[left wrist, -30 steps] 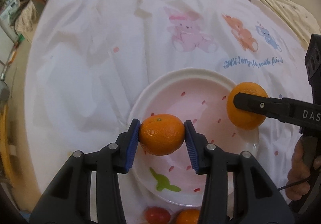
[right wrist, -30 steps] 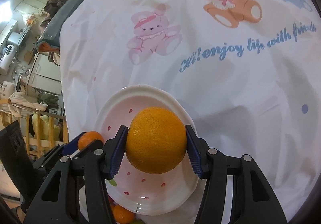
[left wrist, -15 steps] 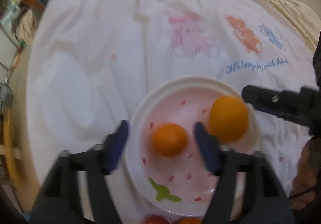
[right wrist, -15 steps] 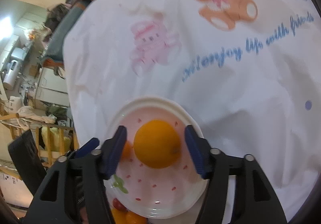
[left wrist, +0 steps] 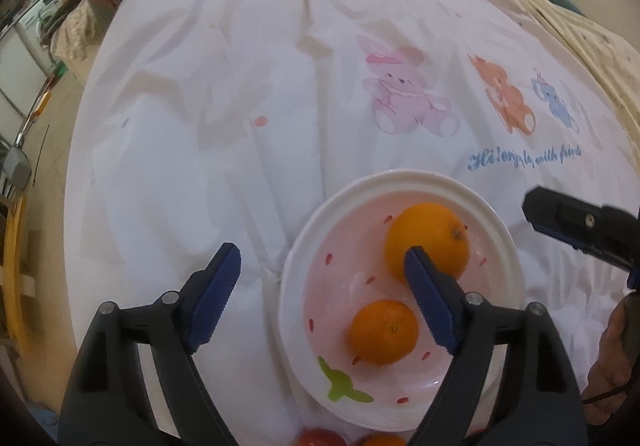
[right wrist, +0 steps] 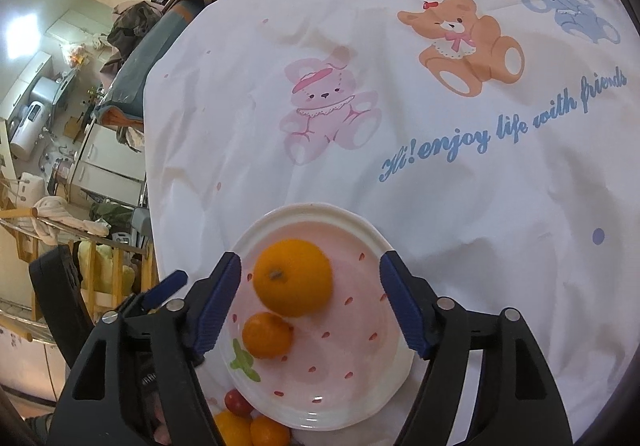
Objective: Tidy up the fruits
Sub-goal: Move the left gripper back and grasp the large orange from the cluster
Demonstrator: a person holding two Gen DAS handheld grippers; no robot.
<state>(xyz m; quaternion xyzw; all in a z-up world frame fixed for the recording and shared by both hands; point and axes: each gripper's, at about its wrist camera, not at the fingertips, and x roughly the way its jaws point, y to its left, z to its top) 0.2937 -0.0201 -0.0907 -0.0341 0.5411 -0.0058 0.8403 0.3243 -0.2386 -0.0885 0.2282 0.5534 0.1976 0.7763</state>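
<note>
A pink strawberry-print plate (left wrist: 508,246) (right wrist: 372,234) lies on the white cartoon cloth. In it rest a large orange (left wrist: 426,238) (right wrist: 294,282) and a smaller mandarin (left wrist: 384,332) (right wrist: 266,334), each lying free. My left gripper (left wrist: 322,296) hovers above the plate's left rim, its jaws opening, nothing pressed between them. My right gripper (right wrist: 310,302) hangs over the plate with jaws opening wide of the large orange, not touching it. The right gripper's finger (left wrist: 560,214) shows at the right in the left wrist view.
A small red tomato (right wrist: 236,402) (left wrist: 318,438) and more oranges (right wrist: 250,428) lie on the cloth just below the plate. A person's hand (left wrist: 612,366) is at the right edge. Clutter, clothes and furniture (right wrist: 60,166) stand past the cloth's left edge.
Both grippers have let go of their fruit: the mandarin and the large orange dropped into the plate. Both sets of jaws spread apart and both grippers rose slightly.
</note>
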